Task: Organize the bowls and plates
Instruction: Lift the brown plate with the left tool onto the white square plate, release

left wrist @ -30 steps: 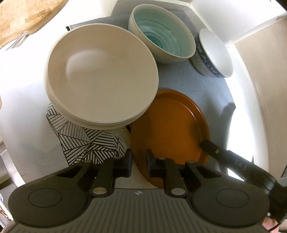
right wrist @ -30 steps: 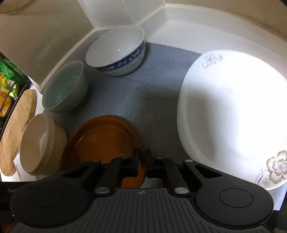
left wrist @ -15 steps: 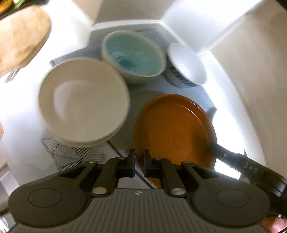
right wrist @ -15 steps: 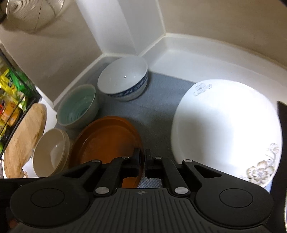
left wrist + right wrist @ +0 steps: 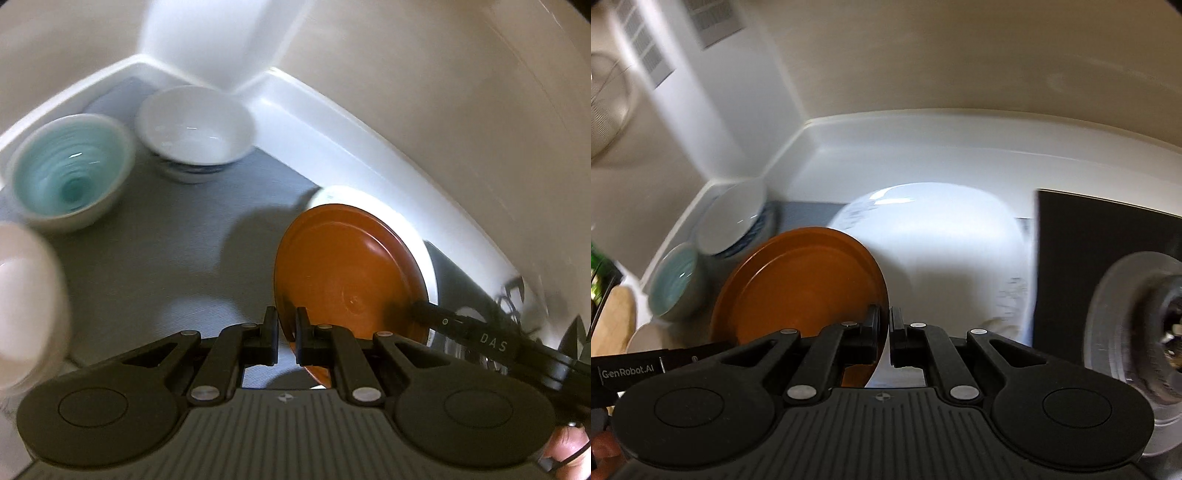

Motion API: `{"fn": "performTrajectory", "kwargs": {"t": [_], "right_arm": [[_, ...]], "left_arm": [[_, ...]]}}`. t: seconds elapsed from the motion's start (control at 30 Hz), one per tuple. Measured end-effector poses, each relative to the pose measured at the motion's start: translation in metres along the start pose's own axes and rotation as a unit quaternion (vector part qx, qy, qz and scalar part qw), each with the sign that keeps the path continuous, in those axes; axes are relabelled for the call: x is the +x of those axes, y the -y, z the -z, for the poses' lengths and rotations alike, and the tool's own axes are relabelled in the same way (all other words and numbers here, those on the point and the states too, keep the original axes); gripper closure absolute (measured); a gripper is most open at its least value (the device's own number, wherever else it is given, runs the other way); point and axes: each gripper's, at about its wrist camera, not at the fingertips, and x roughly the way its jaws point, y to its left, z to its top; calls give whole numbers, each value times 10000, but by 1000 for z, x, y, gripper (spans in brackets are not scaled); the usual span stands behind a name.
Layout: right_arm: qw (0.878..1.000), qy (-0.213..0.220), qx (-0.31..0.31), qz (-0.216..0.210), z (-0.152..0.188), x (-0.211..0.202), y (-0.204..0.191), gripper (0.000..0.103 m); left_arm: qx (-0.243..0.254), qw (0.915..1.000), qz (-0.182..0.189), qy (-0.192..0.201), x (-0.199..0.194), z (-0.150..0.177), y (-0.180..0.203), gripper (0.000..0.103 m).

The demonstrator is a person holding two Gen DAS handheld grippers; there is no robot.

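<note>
Both grippers hold the brown plate by opposite edges, lifted and tilted above the grey mat. My left gripper is shut on its near rim. My right gripper is shut on its right rim; the brown plate also shows in the right wrist view. The large white floral plate lies just beyond and under it. A teal bowl and a white bowl with blue pattern stand at the back left. A cream bowl blurs at the left edge.
A white raised counter rim and walls close the corner behind the mat. A black block and a round grey fixture are at the right. A wooden board lies far left.
The brown plate has been lifted off the mat and carried right, over the white floral plate. Both grippers rose and swung right with it.
</note>
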Motion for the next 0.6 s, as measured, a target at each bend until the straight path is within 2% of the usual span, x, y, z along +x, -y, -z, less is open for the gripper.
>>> {"fn": "performTrajectory", "kwargs": {"t": [0.2, 0.6], "right_arm": [[9991, 50, 308, 284, -2, 6, 30, 97], [9973, -78, 498, 526, -2, 34, 60, 96]], "left_arm": [[364, 9992, 57, -155, 33, -11, 27, 95], [597, 9977, -79, -300, 76, -19, 48, 95]]}}
